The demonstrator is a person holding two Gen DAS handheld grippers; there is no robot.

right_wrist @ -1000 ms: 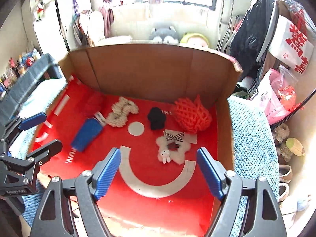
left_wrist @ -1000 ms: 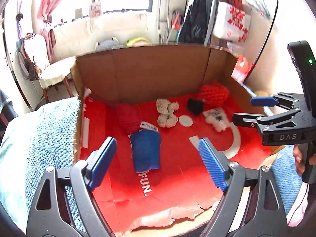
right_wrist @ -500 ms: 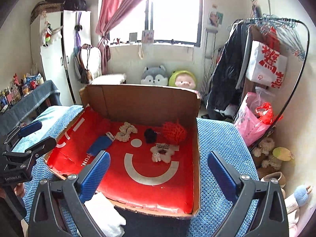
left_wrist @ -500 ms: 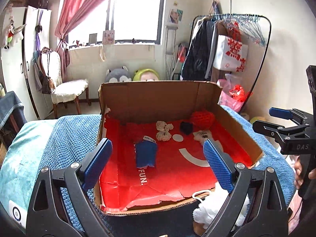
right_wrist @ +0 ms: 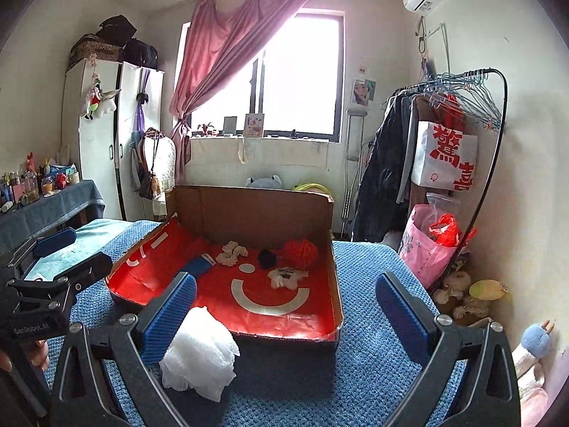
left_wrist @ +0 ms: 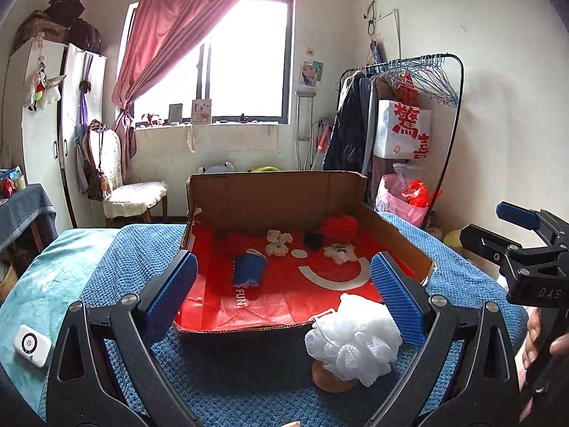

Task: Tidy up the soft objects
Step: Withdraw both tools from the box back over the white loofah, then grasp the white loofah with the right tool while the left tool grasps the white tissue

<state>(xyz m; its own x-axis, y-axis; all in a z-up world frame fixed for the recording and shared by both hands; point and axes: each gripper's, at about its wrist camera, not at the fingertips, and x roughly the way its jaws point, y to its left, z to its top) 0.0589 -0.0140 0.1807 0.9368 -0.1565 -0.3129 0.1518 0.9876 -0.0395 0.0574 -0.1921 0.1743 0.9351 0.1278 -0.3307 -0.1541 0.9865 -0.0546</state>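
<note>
Red-lined cardboard box [left_wrist: 277,195] on a blue blanket [left_wrist: 142,249], soft things inside.
Left wrist view: my left gripper [left_wrist: 282,290] has just been opening, jaws wide with nothing clamped; white mesh pouf [left_wrist: 352,341] at five o'clock, outside the box. Right wrist view: my right gripper [right_wrist: 284,306] gapes empty; pouf [right_wrist: 199,352] at seven o'clock.

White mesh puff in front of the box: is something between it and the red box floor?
Only the low front wall of the cardboard box stands between the white mesh puff and the red floor; the puff must go over it. Nothing else visible blocks it.
</note>
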